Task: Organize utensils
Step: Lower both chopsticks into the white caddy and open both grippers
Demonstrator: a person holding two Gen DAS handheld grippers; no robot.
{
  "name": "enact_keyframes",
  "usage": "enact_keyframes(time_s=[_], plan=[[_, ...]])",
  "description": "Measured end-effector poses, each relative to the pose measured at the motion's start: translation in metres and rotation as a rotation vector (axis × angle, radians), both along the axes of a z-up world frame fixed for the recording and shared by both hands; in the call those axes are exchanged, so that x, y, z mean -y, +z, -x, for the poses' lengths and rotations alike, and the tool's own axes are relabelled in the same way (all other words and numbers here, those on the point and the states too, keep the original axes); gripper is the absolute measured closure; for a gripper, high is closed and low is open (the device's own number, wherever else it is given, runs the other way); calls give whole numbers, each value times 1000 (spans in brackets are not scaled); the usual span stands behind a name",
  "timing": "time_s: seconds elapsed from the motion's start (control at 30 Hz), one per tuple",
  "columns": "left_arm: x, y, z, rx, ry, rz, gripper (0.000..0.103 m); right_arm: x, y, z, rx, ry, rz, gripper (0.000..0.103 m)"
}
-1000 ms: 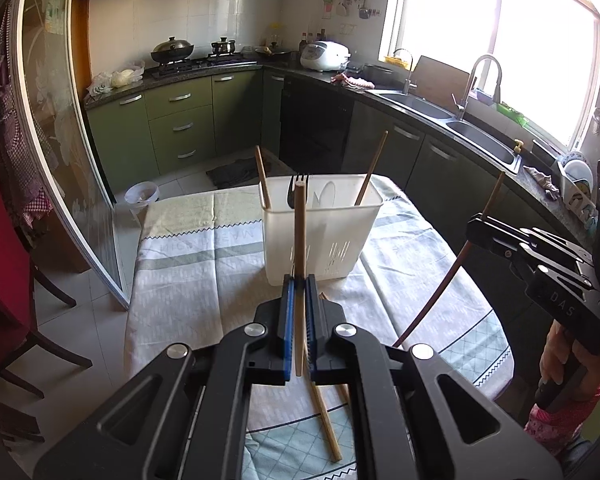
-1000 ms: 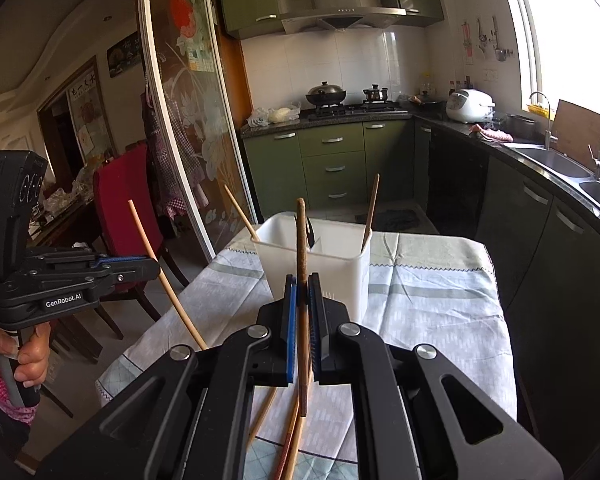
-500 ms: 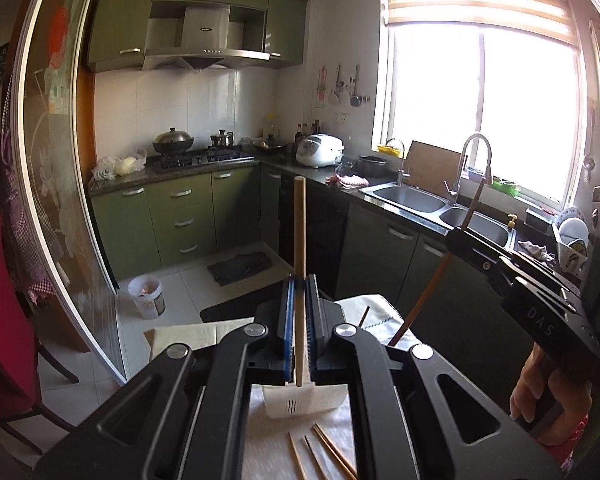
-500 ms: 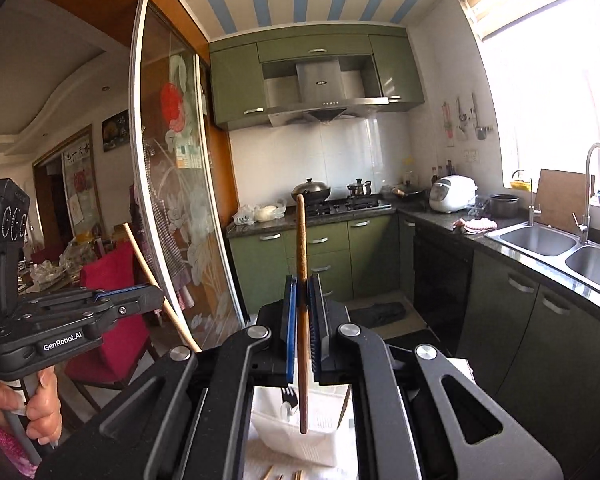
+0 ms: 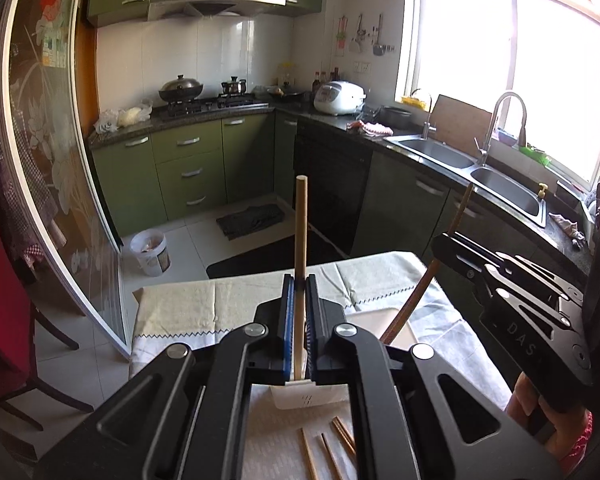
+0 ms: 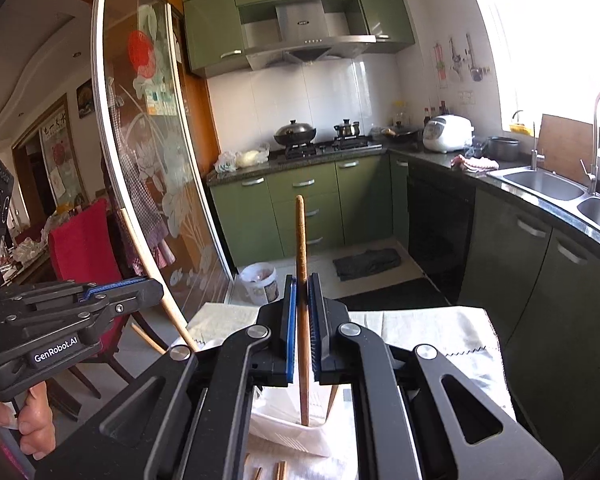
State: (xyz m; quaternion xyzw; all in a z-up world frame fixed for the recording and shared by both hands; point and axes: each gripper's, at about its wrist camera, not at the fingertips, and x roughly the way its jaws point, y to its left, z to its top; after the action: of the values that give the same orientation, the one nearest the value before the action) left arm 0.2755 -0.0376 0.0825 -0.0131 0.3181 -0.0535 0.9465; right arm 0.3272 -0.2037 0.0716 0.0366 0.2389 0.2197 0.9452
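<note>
Left gripper (image 5: 299, 320) pinching pale chopstick (image 5: 301, 240), long axis upright. Right gripper (image 6: 303, 320) clamped on dark chopstick (image 6: 301, 248) — tip already inside white holder (image 6: 300, 432) below. Right nearer drop; loose chopsticks (image 5: 328, 452) on tablecloth (image 5: 188, 312).

A table (image 5: 380, 276) is standing at the edge of the kitchen floor, and a pale cloth (image 5: 188, 312) with broad stripes and a dark zigzag line is covering its top. A white plastic utensil holder (image 5: 312, 398) is sitting directly on the cloth near the table's middle, its slotted wall facing the cameras. Several loose wooden chopsticks (image 5: 328, 452) are lying flat on the cloth just in front of the holder, fanning apart from one another. In the right wrist view the same holder (image 6: 292, 436) is resting on the cloth (image 6: 432, 328), with chopstick ends (image 6: 278, 470) showing just below it.
</note>
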Motion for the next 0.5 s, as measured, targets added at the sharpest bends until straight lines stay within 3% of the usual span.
enact_keyframes(time_s=[0.17,0.33,0.4,0.5], plan=[[-3,-17,2,-49,-3,-5,96,-7,-21,-1,-41,10,16,95],[-6,-7,18,-31,0,0,83,-3,-13,19,-8,14,-3,88],[-5,-3,30,-28,-3,-5,71,4,-5,35,17,21,-18,87],[-4,-12,48,-67,-12,-16,68,20,-1,68,44,21,-20,82]])
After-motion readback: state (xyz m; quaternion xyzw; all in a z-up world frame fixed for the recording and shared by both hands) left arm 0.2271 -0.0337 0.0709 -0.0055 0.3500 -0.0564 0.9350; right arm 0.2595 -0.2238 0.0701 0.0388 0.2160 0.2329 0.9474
